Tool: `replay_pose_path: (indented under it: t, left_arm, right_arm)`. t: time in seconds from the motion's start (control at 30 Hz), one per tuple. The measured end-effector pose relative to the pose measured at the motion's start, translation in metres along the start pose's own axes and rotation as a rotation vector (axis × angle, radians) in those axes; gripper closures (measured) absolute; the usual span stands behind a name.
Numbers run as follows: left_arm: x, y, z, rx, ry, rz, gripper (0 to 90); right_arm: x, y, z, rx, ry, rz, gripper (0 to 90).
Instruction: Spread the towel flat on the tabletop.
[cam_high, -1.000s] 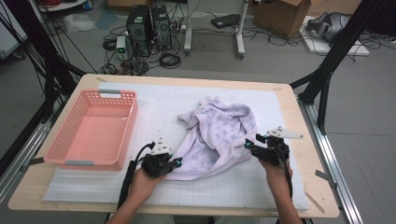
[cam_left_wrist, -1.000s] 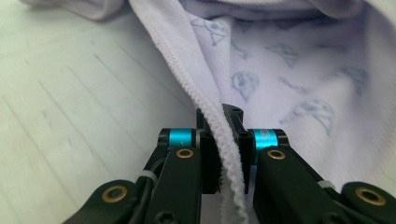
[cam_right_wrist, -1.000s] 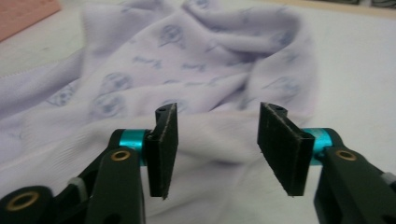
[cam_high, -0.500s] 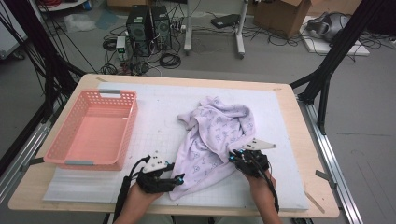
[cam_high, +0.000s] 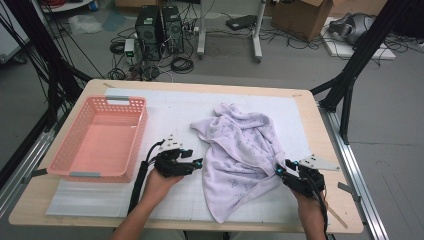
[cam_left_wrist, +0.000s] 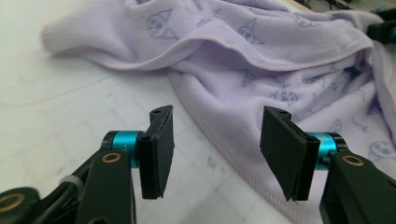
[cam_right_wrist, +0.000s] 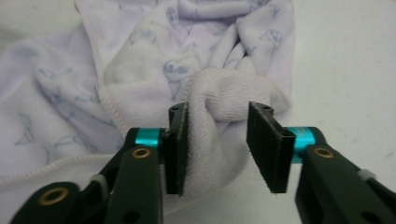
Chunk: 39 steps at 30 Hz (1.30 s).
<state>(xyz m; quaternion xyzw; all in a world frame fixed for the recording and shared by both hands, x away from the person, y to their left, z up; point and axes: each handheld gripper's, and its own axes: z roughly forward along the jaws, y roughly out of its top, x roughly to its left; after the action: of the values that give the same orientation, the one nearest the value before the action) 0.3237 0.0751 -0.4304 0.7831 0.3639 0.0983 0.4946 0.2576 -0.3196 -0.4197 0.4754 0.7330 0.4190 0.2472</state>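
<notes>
A lilac printed towel (cam_high: 239, 150) lies crumpled on the white mat, right of centre. My left gripper (cam_high: 198, 163) hovers just left of its hem, jaws open and empty. In the left gripper view the left gripper (cam_left_wrist: 215, 122) points at the towel (cam_left_wrist: 261, 88), whose stitched edge runs across the mat beyond the gap. My right gripper (cam_high: 278, 171) is at the towel's lower right corner. In the right gripper view the right gripper (cam_right_wrist: 217, 116) holds a thick fold of towel (cam_right_wrist: 219, 107) pinched between its jaws.
A pink plastic basket (cam_high: 75, 174) stands at the left of the table, close to my left hand. The white mat (cam_high: 165, 107) covers most of the wooden tabletop. Black frame legs, computers and cables lie on the floor beyond the far edge.
The right gripper moved left onto the towel, then back right, dragging the towel's corner with it. The left gripper dipped toward the near edge, then moved up beside the towel's hem.
</notes>
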Motion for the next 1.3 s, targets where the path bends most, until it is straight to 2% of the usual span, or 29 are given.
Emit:
replay_pose_path:
  t: [0.1, 0.17, 0.3, 0.37, 0.4, 0.5, 0.53, 0.63, 0.67, 0.73, 0.77, 0.8, 0.93, 0.97, 1.0, 1.03, 1.07, 1.1, 1.13, 1.17, 1.23, 1.27, 1.3]
  left_arm:
    - [0.000, 0.008, 0.019, 0.038, -0.001, 0.008, 45.7]
    - [-0.002, 0.011, 0.032, 0.068, -0.009, 0.010, 47.9]
    - [-0.004, 0.008, 0.048, 0.115, 0.016, 0.005, 54.4]
    - [-0.007, 0.006, 0.049, 0.127, 0.037, 0.044, 71.2]
    - [-0.009, 0.006, 0.048, 0.137, 0.025, 0.064, 79.7]
    - [-0.017, 0.003, 0.040, 0.174, 0.022, 0.109, 84.2]
    - [-0.023, -0.002, 0.030, 0.182, 0.007, 0.133, 84.3]
    - [-0.028, -0.009, 0.017, 0.182, -0.015, 0.153, 84.3]
    - [-0.033, -0.019, 0.004, 0.167, -0.033, 0.142, 84.2]
    - [-0.035, -0.024, -0.002, 0.161, -0.041, 0.147, 84.1]
    - [-0.042, -0.034, -0.014, 0.157, -0.058, 0.158, 84.0]
    - [-0.042, -0.034, -0.014, 0.157, -0.058, 0.158, 83.9]
    - [-0.058, -0.051, -0.037, 0.142, -0.105, 0.173, 83.2]
    - [-0.058, -0.051, -0.037, 0.142, -0.105, 0.173, 81.6]
    - [-0.059, -0.051, -0.039, 0.141, -0.112, 0.167, 76.3]
    - [-0.058, -0.049, -0.040, 0.133, -0.114, 0.147, 68.8]
    - [-0.056, -0.046, -0.041, 0.121, -0.119, 0.127, 68.8]
    - [-0.053, -0.041, -0.042, 0.107, -0.113, 0.119, 58.0]
    - [-0.049, -0.035, -0.042, 0.092, -0.102, 0.109, 58.0]
    - [-0.045, -0.028, -0.042, 0.083, -0.093, 0.109, 50.9]
    - [-0.036, -0.014, -0.037, 0.073, -0.089, 0.092, 48.8]
    - [-0.026, 0.000, -0.028, 0.068, -0.083, 0.076, 47.2]
    - [-0.021, 0.006, -0.021, 0.068, -0.083, 0.055, 47.1]
  right_arm:
    - [0.003, 0.003, -0.004, -0.035, 0.007, -0.001, 50.6]
    - [0.005, 0.004, -0.003, -0.038, 0.010, -0.009, 49.7]
    - [0.008, 0.005, -0.002, -0.037, 0.019, -0.016, 49.2]
    - [0.009, 0.005, -0.001, -0.038, 0.024, -0.024, 49.3]
    - [0.009, 0.005, -0.001, -0.035, 0.022, -0.020, 49.3]
    - [0.007, 0.005, -0.001, -0.040, 0.021, -0.015, 49.4]
    - [0.007, 0.005, -0.001, -0.036, 0.020, -0.009, 49.4]
    - [0.006, 0.004, -0.002, -0.040, 0.017, -0.009, 49.4]
    - [0.005, 0.004, -0.002, -0.042, 0.014, -0.007, 49.5]
    - [0.004, 0.004, -0.002, -0.039, 0.011, 0.000, 49.5]
    - [0.004, 0.004, -0.002, -0.041, 0.011, 0.004, 49.5]
    - [0.004, 0.004, -0.002, -0.042, 0.010, 0.004, 49.5]
    - [0.004, 0.004, -0.001, -0.042, 0.011, 0.005, 49.5]
    - [0.004, 0.004, -0.001, -0.042, 0.011, 0.005, 49.5]
    - [0.004, 0.005, 0.000, -0.043, 0.012, 0.003, 49.5]
    - [0.005, 0.005, 0.000, -0.042, 0.013, 0.004, 49.5]
    - [0.005, 0.005, 0.000, -0.042, 0.013, 0.004, 49.5]
    - [0.005, 0.005, 0.001, -0.045, 0.013, -0.004, 49.4]
    - [0.005, 0.005, 0.001, -0.045, 0.013, -0.004, 49.4]
    - [0.006, 0.006, 0.001, -0.050, 0.014, -0.001, 49.4]
    - [0.006, 0.006, 0.001, -0.049, 0.014, -0.001, 49.4]
    - [0.005, 0.005, 0.001, -0.048, 0.015, 0.004, 49.2]
    - [0.005, 0.005, 0.001, -0.048, 0.016, 0.005, 49.2]
